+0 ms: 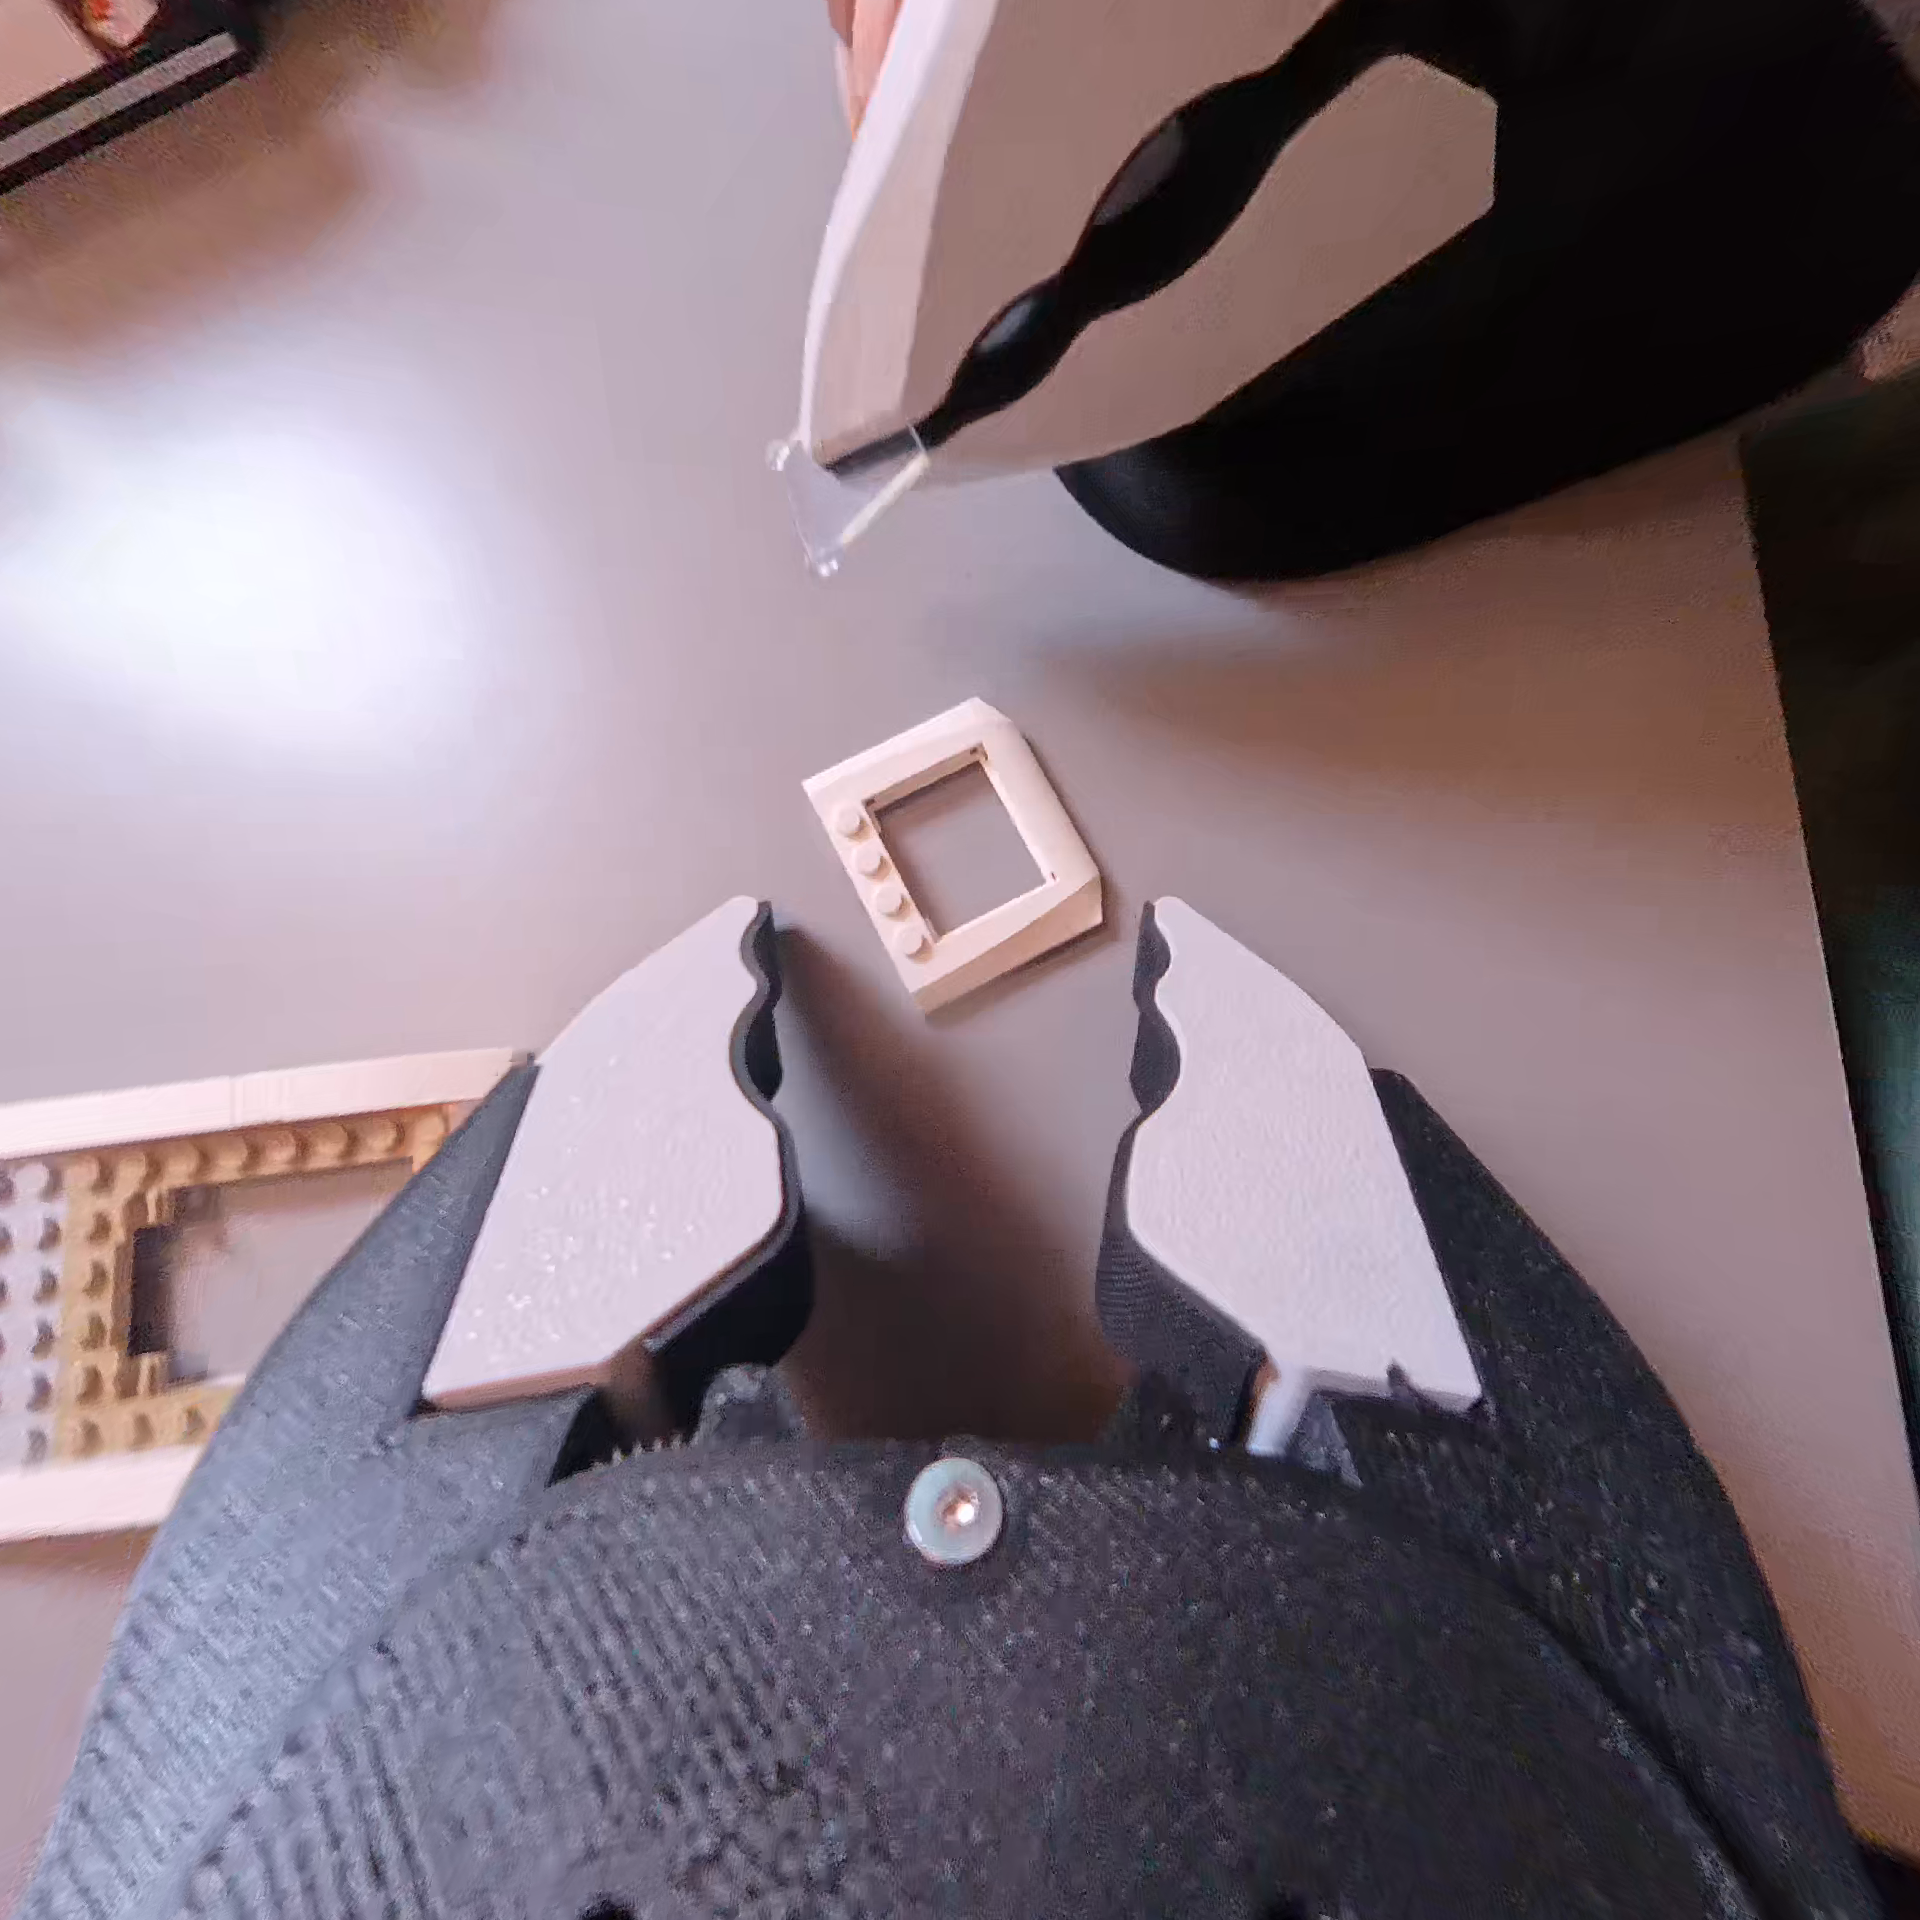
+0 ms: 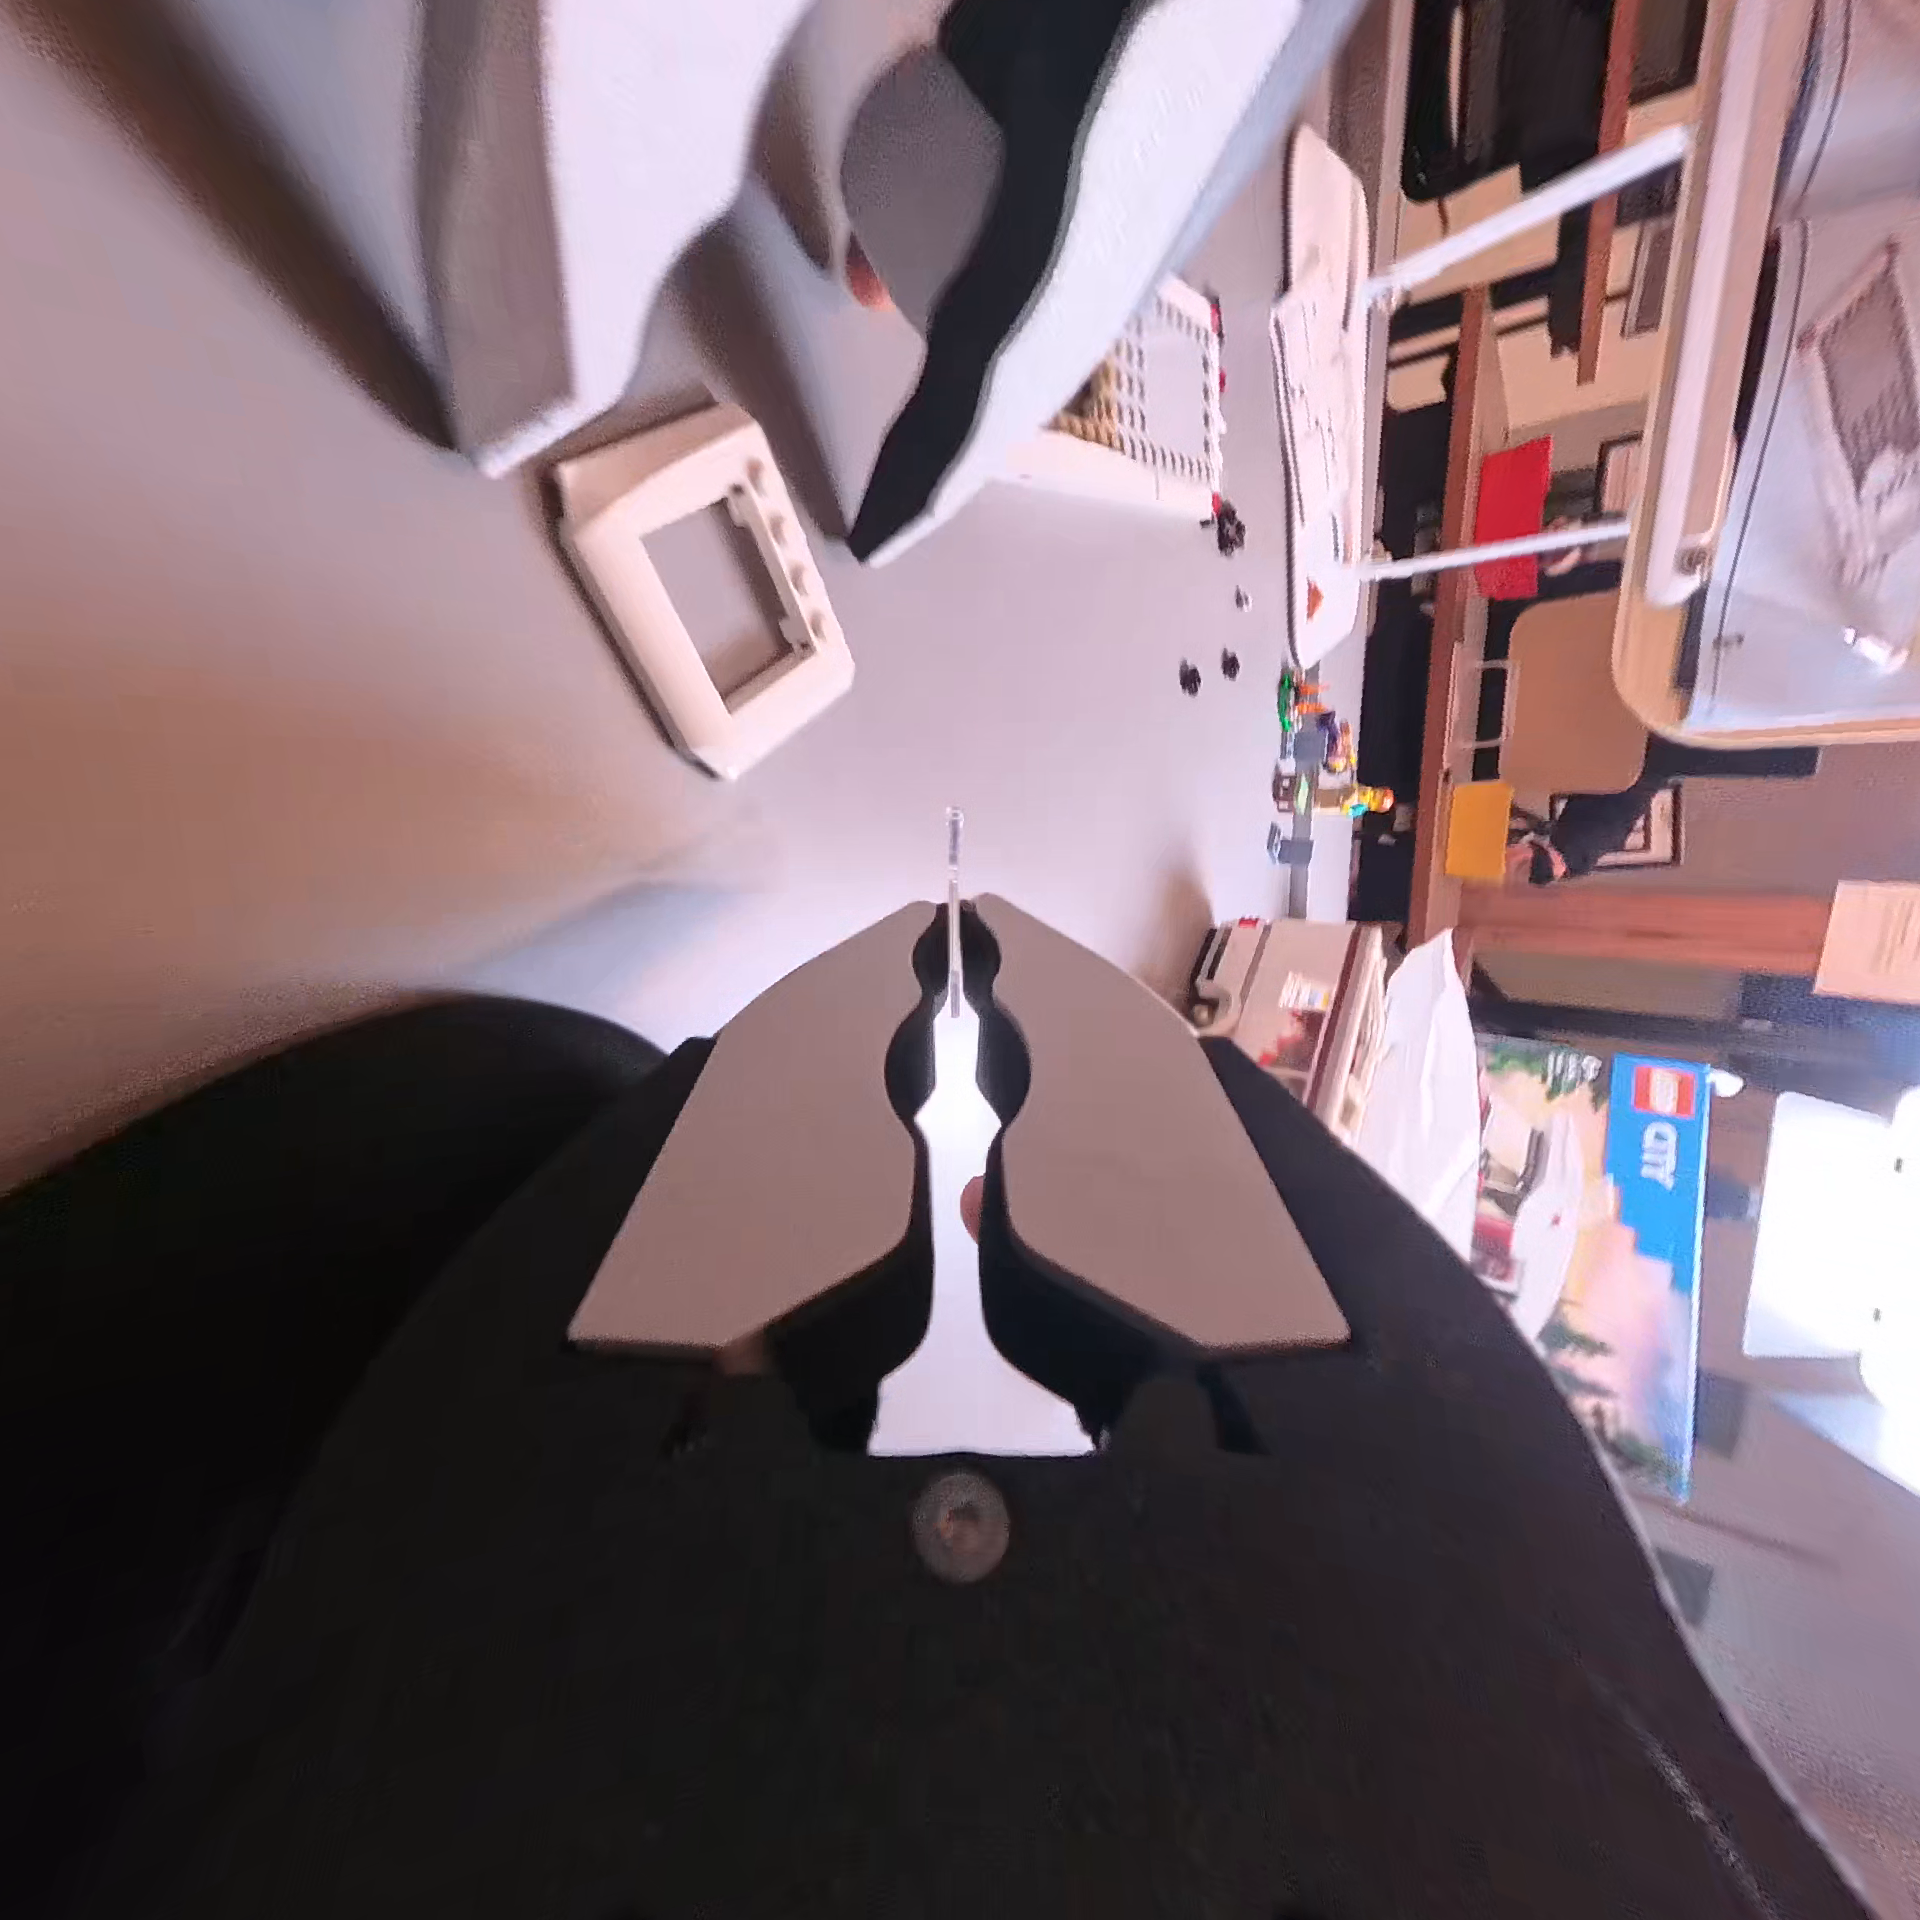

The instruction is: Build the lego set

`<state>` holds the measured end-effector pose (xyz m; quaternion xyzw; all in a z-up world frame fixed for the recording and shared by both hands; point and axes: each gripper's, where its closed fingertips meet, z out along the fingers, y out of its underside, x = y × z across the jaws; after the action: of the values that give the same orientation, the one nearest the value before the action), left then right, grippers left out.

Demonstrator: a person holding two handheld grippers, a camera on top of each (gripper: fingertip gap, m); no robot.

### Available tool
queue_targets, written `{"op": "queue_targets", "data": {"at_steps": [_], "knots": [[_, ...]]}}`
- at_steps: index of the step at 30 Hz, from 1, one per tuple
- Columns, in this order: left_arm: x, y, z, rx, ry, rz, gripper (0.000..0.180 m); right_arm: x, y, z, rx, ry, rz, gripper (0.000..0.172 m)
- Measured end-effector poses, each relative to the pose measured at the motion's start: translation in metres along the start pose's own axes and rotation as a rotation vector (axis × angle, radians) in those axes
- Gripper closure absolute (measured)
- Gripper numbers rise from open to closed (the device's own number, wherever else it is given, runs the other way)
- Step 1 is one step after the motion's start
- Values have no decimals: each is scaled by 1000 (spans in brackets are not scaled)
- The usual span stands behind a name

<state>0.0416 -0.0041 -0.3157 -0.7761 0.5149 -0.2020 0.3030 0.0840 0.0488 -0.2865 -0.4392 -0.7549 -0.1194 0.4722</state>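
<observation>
Fingers of the left gripper stand spread wide with nothing between them, hovering over the grey bench. Just beyond their tips, lying flat on the bench and touching neither finger, is a white window frame brick: a square frame with an open middle, a row of four studs along one edge and a sloped side opposite. Everything else is placed here from that frame.

Beyond the frame, raised above the bench, the right gripper points down toward it with its fingers pressed together on a thin clear pane. The pane juts out past the fingertips, and a rounded peg shows at its free corner. In the right wrist view the same pane is seen edge-on, a thin strip pinched between the two dark pads and sticking out ahead of them, with the frame lying off to the left of it.

Near the frame, to the left and partly hidden behind the left gripper, lies a tan and white studded brick assembly with a rectangular opening. Well beyond the frame, near the far edge of the bench, small loose bricks of many colours are scattered, and a blue-sided printed box lies to the right of them.
</observation>
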Motion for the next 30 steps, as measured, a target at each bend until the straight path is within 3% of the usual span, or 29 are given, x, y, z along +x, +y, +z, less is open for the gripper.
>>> {"op": "queue_targets", "data": {"at_steps": [3,6,18,30], "knots": [[-1,-5,2,5,-93,-42,117,1,3,1,12,4,68,170],[-3,-6,3,11,-134,-41,136,1,-5,1,56,12,77,171],[-10,1,-4,5,-100,-81,138,-12,-52,10,131,-14,-91,171],[-8,3,-6,25,-105,-17,137,-23,-60,23,137,-71,-214,170]]}}
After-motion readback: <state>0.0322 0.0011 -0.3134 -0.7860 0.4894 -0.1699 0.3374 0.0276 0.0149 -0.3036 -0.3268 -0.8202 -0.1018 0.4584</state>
